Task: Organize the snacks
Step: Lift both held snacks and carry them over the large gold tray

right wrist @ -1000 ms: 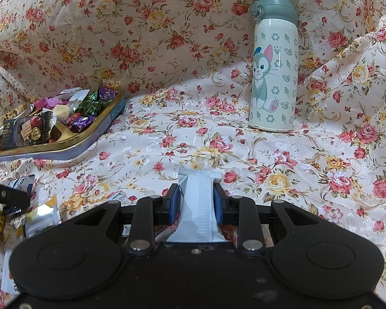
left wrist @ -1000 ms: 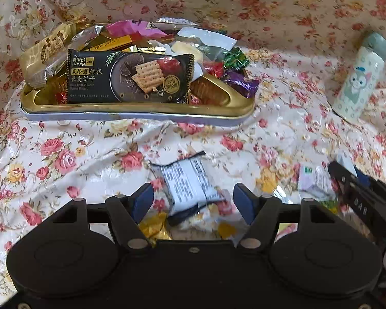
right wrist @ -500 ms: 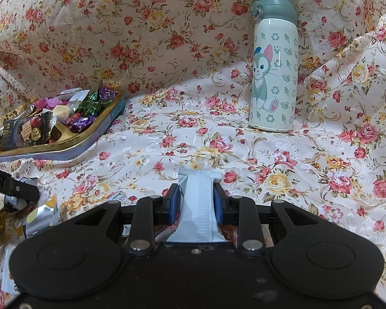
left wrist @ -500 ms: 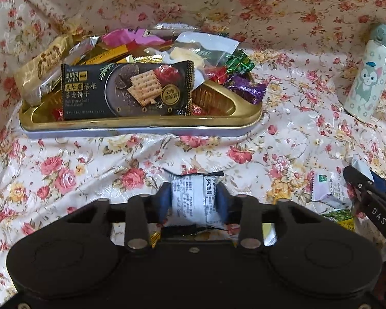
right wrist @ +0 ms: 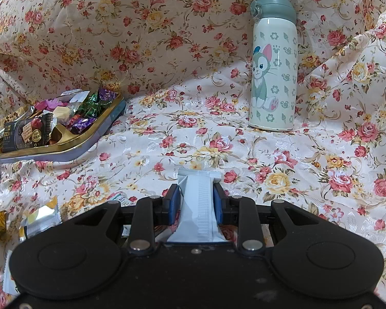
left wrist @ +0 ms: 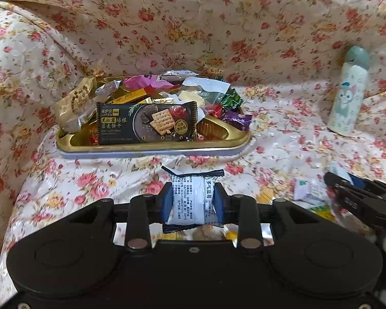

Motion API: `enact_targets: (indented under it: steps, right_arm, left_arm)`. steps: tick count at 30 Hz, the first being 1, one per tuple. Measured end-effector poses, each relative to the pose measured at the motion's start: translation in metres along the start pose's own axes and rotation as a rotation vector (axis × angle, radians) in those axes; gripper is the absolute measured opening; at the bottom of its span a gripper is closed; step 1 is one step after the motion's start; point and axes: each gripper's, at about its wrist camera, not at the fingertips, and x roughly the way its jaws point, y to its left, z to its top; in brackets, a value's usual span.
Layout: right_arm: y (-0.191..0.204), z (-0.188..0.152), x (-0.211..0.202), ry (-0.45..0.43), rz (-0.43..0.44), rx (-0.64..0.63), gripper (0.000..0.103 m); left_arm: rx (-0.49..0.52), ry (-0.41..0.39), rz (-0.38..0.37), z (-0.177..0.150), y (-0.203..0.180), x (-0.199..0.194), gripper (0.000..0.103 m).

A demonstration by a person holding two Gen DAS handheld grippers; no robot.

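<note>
My left gripper is shut on a small white snack packet with black ends, held lifted off the floral cloth just in front of the gold tray. The tray is piled with several wrapped sweets and a black cracker pack. My right gripper is shut on a plain white snack packet low over the cloth, with the same tray off to its left. The right gripper's black body shows at the right edge of the left wrist view.
A cream bottle with a cartoon cat and a grey-green lid stands upright at the back right, also seen as the bottle. Loose snack packets lie on the cloth between the grippers, one packet beside the right gripper. Floral cloth rises behind.
My left gripper closed on the white packet with black ends and lifted it off the cloth toward the tray. The right gripper kept still with its white packet.
</note>
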Motion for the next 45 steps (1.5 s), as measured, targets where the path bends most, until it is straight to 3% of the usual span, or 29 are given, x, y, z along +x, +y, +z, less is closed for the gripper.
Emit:
enact_targets:
  steps: [10,36,40,45]
  right_arm:
    - [0.0,0.0,0.0,0.0,0.0,0.003,0.028]
    - [0.006,0.003,-0.001,0.02,-0.025,-0.052,0.026]
    - [-0.002,0.01,-0.01,0.062,-0.025,0.01,0.025]
    - [-0.013,0.018,-0.047,0.021,-0.038,0.074,0.025]
  left_arm:
    - [-0.064,0.01,-0.06,-0.021,0.011,-0.043,0.041]
    - [-0.087,0.073,-0.019,-0.102,0.019,-0.107,0.041]
    - [-0.085,0.079,-0.029,-0.108,0.018,-0.112,0.041]
    - [-0.076,0.072,-0.032,-0.114,0.015,-0.121,0.041]
